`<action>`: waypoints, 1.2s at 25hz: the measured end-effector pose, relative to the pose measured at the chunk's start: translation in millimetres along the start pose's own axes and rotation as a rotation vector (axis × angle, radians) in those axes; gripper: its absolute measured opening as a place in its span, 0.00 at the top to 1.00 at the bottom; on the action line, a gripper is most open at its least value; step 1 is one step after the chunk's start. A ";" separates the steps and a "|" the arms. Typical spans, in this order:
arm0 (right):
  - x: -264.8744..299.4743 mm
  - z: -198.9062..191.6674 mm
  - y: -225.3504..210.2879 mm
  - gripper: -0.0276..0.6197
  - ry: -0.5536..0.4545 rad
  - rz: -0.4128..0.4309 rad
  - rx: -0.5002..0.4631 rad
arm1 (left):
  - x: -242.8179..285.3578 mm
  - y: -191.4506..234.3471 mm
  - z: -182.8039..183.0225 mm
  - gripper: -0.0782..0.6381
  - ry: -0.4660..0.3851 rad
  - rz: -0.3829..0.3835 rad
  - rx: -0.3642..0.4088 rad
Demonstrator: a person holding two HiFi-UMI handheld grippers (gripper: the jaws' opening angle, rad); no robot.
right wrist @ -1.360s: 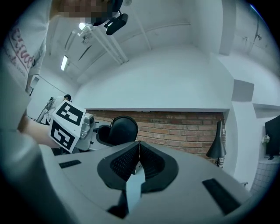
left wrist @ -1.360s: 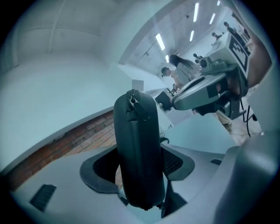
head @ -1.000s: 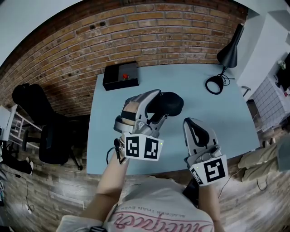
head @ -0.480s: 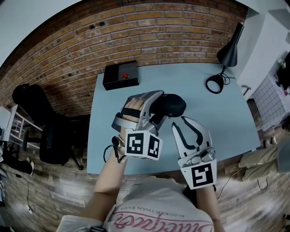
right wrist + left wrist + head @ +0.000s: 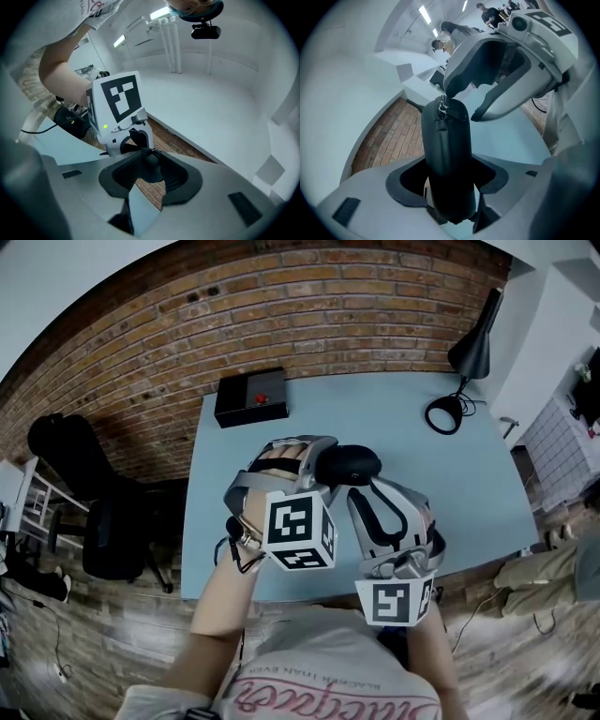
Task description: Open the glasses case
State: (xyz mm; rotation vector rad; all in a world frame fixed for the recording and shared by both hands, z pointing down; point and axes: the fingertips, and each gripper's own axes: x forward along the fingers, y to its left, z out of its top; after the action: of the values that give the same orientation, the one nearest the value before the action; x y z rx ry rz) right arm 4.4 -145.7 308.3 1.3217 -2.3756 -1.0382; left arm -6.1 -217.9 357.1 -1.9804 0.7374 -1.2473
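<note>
A person is holding a two-jaw gripper in each hand over a pale blue tabletop (image 5: pixel 469 474), seen from above.

The left gripper (image 5: pixel 317 457) is clamping a black glasses case (image 5: pixel 352 463) between its jaws. In the left gripper view, the case (image 5: pixel 445 159) is filling the gap between the two pads and sticking out away from the camera, with its zipper pull (image 5: pixel 441 107) sitting at the far end. The case is hanging over the middle of the tabletop, somewhat towards the near edge; whether it is touching the surface cannot be told.

The right gripper (image 5: pixel 362 487) is reaching in from the right, with its jaws opening. In the right gripper view, the rounded end of the case (image 5: pixel 151 169) is lying between the pads, and they are not pressing on it. The left gripper's marker cube (image 5: pixel 119 101) is showing just behind.

A black box with a red button (image 5: pixel 251 395) is sitting at the far left corner of the tabletop. A black desk lamp (image 5: pixel 473 343) is standing at the far right corner. A dark office chair (image 5: pixel 103 521) is standing on the floor to the left of the table.
</note>
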 end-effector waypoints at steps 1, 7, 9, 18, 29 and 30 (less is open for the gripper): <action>0.5 -0.9 1.5 0.78 0.009 -0.002 -0.036 | -0.1 -1.5 -1.9 0.50 0.012 -0.013 0.001; 5.7 -4.1 11.9 0.77 0.049 0.002 -0.248 | 1.9 -8.2 -13.3 0.50 0.090 -0.051 0.010; 8.7 -4.9 14.6 0.78 0.056 0.035 -0.237 | 2.1 -6.1 -17.3 0.50 0.115 -0.032 0.037; 13.7 -8.0 16.0 0.78 0.073 0.137 -0.167 | 1.6 0.0 -23.6 0.50 0.156 0.033 0.175; 6.0 0.0 6.6 0.89 -0.007 0.126 0.065 | 1.8 6.3 -19.8 0.50 0.087 0.064 0.116; 5.3 -0.9 3.9 0.90 -0.004 0.115 0.071 | 2.0 7.3 -19.9 0.50 0.085 0.068 0.114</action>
State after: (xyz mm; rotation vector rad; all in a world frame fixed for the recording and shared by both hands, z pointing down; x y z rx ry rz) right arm -0.7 -149.1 310.9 1.1911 -2.4800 -0.9331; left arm -24.4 -228.7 358.8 -1.8055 0.7513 -1.3107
